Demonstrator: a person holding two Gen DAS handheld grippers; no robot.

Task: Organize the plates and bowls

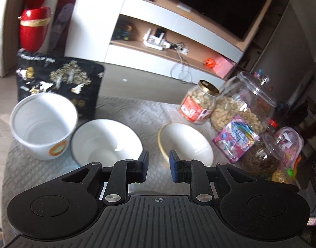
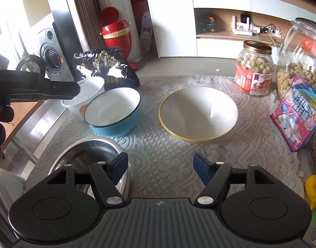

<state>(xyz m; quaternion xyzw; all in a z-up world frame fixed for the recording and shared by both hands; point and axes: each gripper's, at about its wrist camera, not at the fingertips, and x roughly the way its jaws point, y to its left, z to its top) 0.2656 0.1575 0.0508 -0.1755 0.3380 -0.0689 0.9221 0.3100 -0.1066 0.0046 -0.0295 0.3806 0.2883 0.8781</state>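
Three bowls stand in a row on the lace cloth: a tall white bowl with an orange mark (image 1: 44, 124) (image 2: 91, 88), a blue bowl with a white inside (image 1: 106, 142) (image 2: 114, 111), and a wide white bowl with a gold rim (image 1: 186, 142) (image 2: 199, 113). My left gripper (image 1: 159, 166) hovers in front of the blue and gold-rimmed bowls, its jaws a narrow gap apart with nothing between them. In the right wrist view the left gripper (image 2: 78, 92) reaches in from the left, in front of the tall white bowl. My right gripper (image 2: 161, 165) is open and empty. Its left finger overlaps the right rim of a steel bowl (image 2: 83, 155).
A peanut jar (image 2: 254, 72), a big glass jar (image 2: 302, 62) and a pink marshmallow bag (image 2: 298, 111) crowd the right side. A black snack bag (image 1: 58, 82) stands behind the bowls. The table edge (image 2: 40, 122) runs down the left. Bare cloth (image 2: 158, 144) lies before the gold-rimmed bowl.
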